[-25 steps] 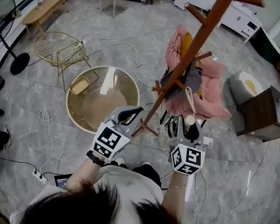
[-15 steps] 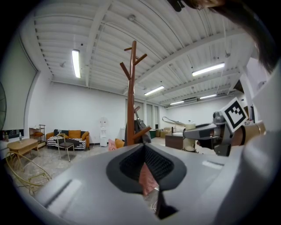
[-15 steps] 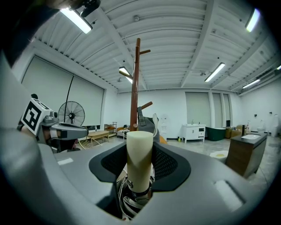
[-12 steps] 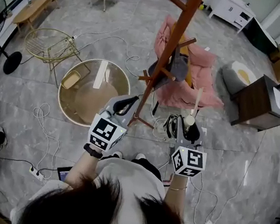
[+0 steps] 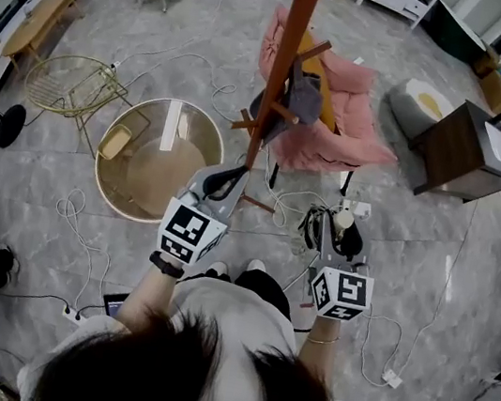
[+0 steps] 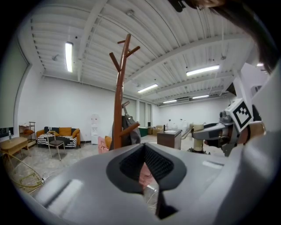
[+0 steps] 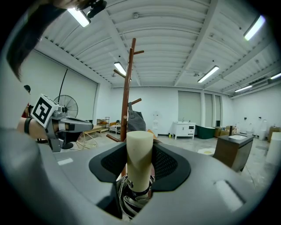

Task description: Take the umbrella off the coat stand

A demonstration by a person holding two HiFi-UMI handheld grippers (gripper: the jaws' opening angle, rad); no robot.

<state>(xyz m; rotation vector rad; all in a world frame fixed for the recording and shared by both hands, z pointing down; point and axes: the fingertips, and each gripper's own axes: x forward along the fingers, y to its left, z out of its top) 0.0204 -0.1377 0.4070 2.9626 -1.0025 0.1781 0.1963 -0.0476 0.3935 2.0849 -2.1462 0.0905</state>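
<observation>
My right gripper [image 5: 340, 225] [image 7: 139, 154] is shut on the folded umbrella, whose cream handle [image 5: 344, 219] [image 7: 139, 158] stands upright between the pads. Its dark striped canopy [image 7: 131, 197] hangs below them. The umbrella is clear of the brown wooden coat stand [image 5: 285, 58] [image 7: 126, 94] [image 6: 117, 99], which rises ahead of both grippers. A grey bag [image 5: 304, 99] [image 7: 135, 120] hangs on one of the stand's pegs. My left gripper [image 5: 229, 178] [image 6: 144, 151] is held level to the left of the stand's base, its jaws together with nothing between them.
A pink-draped chair [image 5: 344, 125] stands just behind the stand. A round glass table [image 5: 113, 181] and a gold wire chair [image 5: 66, 83] are on the left. A dark wooden cabinet [image 5: 468, 150] is at the right. Cables [image 5: 77, 213] trail over the floor.
Both grippers have drawn back from the coat stand, which now sits farther up in the head view. The umbrella has come away from the stand with the right gripper.
</observation>
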